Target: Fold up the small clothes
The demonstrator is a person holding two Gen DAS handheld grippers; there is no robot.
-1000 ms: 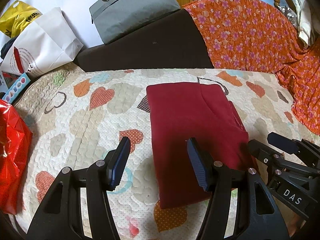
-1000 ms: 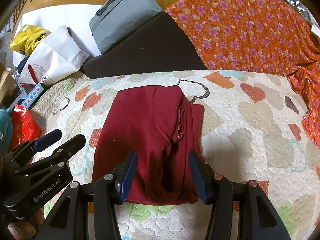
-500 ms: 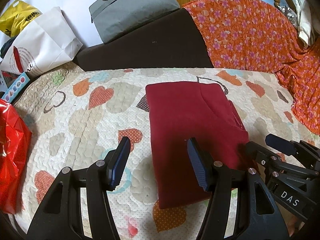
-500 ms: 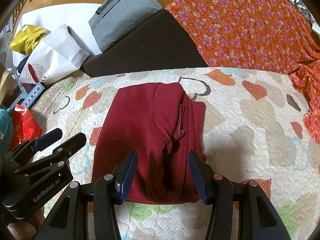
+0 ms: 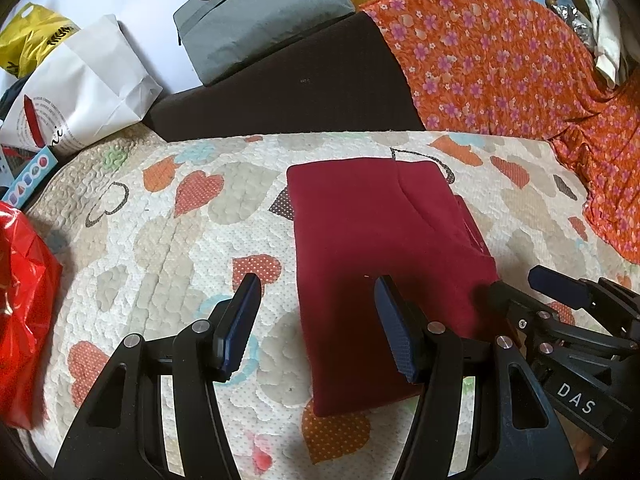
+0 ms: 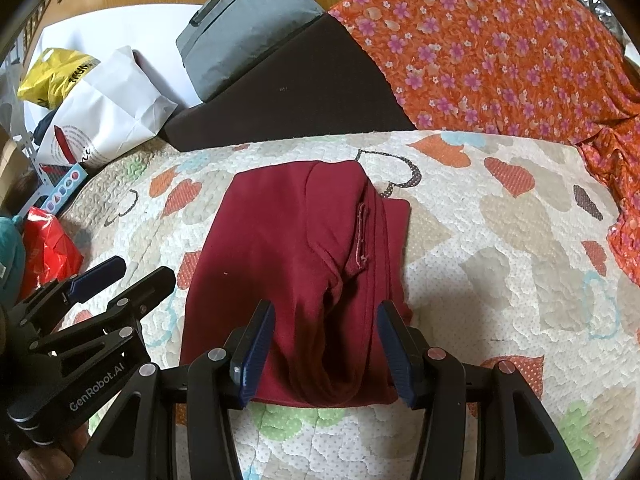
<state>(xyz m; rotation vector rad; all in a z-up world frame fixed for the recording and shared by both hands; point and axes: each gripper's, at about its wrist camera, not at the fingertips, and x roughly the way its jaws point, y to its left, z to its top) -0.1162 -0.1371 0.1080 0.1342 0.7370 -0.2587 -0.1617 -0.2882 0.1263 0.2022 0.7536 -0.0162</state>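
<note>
Both grippers, left gripper [image 5: 316,320] and right gripper [image 6: 326,346], hovered unclenched, empty, over folded maroon garment [image 6: 296,264]; folding apparently complete, setting aside next.

1. Illumination: bright, even daylight in both wrist views; colours well saturated.
2. Shadows: soft and diffuse on the quilt [image 6: 500,248], darkest just right of the red garment [image 6: 288,264] and within its near folds.
3. Glare: white paper bag [image 5: 84,92], well beyond and to the left of the garment, near overexposure.
4. Distortion: strong fisheye bending; black vignette at all corners.
5. Focus: sharp around the garment, slightly soft toward the rims.
</note>
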